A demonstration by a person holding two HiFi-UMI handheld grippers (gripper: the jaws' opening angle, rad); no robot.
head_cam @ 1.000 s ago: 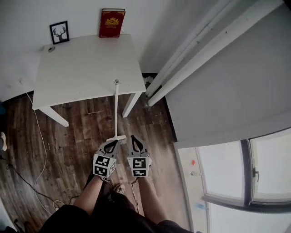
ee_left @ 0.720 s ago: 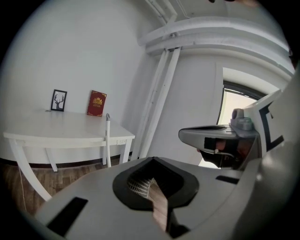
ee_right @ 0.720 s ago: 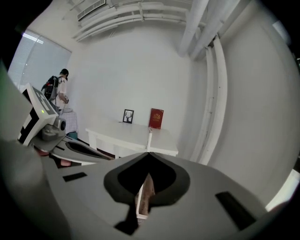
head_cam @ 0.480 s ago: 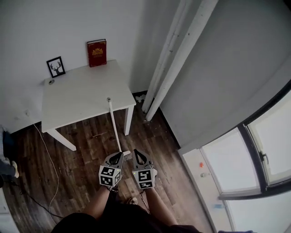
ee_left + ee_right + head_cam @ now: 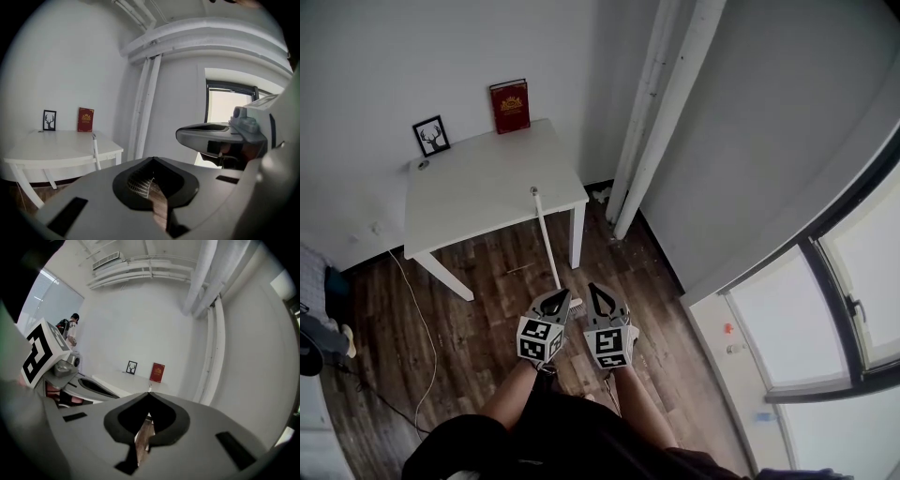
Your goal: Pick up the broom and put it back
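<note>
Neither gripper holds the broom [image 5: 547, 242]. It stands propped against the front edge of the white table [image 5: 478, 192]: the handle tip rests at the tabletop edge and the head sits on the wooden floor [image 5: 478, 300], just ahead of the left gripper [image 5: 558, 296]. The left gripper's jaws are together and empty, with the handle off to their left. The right gripper [image 5: 600, 289] is likewise closed on nothing. Judged from this layout, the broom is probably already back in place and no step remains.
</note>
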